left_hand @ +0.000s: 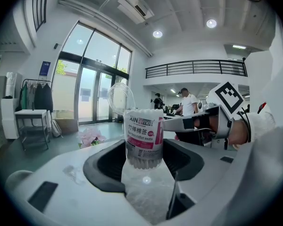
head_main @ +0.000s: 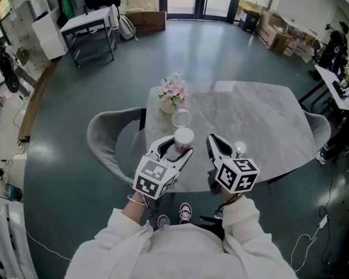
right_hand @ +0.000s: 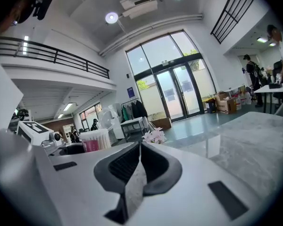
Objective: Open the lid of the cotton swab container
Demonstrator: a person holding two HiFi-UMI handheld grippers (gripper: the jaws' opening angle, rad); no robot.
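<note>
In the head view the cotton swab container (head_main: 183, 139) is seen on the near part of the marble surface (head_main: 256, 127), at 6 o'clock from the flowers (head_main: 173, 92). It is clamped between the jaws of the left tongs (head_main: 178, 148). The clear lid (head_main: 181, 118) shows at 12 o'clock of the container's mouth and the white swabs are exposed, so the opening is judged to be all but done. The right tongs (head_main: 213, 140) are held at 3 o'clock of the container, near it but apart. In the left gripper view the container (left_hand: 144, 140) is gripped upright by the left tongs (left_hand: 144, 166). The lid (left_hand: 120, 97) is seen standing up from the rim at 11 o'clock, apparently hinged back. Whether the base rests on the surface cannot be told. The right tongs (left_hand: 172, 123) reach in from 3 o'clock, just beside the container. In the right gripper view the right tongs (right_hand: 139, 147) are pressed together with nothing between them, and the container (right_hand: 95, 140) lies at 9 o'clock, well outside them. To finish well, the left grip is best kept firm and level so that the swabs are not spilled. The closed right tips could be used to nudge the lid fully back if it springs forward. They are then best drawn away sideways, so that the container is not knocked.
</note>
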